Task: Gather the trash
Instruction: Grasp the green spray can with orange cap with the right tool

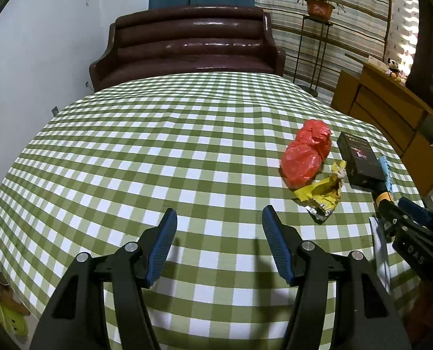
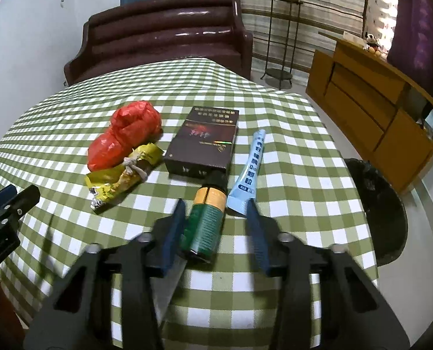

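Left tongs [image 1: 219,245] stand apart over bare checked cloth on the tabletop [image 1: 158,145], nothing between the pads, well clear of the trash.

Right tongs [image 2: 216,230] straddle the green bottle [image 2: 206,224], which lies on its side, dark cap end toward the dark box [image 2: 204,143]. The left pad looks to be against the bottle's side; the right pad shows a gap, so I read it as not clamped yet. Something pale and flat lies under the left pad, can't tell what.

Trash sits in one cluster: red plastic bag [image 2: 126,134], crumpled yellow wrapper [image 2: 120,178] touching it, dark box beside those, light blue tube [image 2: 248,172] just right of the bottle. Black-lined bin [image 2: 376,213] sits off the table's right edge, lower.

Risks as I judge them:
- Bottle is round and on its side; a one-sided push likely rolls it into the tube or toward the table edge.
- Right pad is close to the tube's crimped end; closing could pinch the tube too.
- Grip sits toward the bottle's base, so the cap end could droop on lift.
- Cap nearly touches the box; a forward nudge shoves it.
- Cloth may bunch if the pads drag.
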A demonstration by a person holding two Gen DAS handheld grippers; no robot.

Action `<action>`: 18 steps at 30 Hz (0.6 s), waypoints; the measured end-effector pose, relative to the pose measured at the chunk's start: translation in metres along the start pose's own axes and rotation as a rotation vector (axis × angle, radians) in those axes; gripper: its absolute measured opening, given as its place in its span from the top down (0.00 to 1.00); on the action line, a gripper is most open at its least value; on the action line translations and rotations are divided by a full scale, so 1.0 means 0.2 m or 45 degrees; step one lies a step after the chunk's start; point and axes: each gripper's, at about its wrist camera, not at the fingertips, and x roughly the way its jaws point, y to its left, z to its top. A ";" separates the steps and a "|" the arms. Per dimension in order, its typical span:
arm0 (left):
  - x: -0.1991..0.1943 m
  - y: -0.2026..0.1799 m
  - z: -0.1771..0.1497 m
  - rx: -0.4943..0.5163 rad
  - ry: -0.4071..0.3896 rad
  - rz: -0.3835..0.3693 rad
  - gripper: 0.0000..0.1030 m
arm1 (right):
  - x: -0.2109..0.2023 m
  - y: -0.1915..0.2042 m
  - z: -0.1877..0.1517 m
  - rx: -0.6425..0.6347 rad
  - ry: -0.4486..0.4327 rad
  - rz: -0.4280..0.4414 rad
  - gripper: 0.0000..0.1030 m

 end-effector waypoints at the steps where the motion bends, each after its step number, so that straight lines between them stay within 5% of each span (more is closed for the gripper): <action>1: 0.00 -0.01 0.00 0.002 0.003 -0.006 0.42 | 0.00 -0.01 0.00 0.001 0.002 -0.001 0.72; 18: -0.02 -0.24 -0.02 0.078 0.009 -0.087 0.42 | -0.09 -0.09 -0.06 0.009 -0.036 0.022 0.77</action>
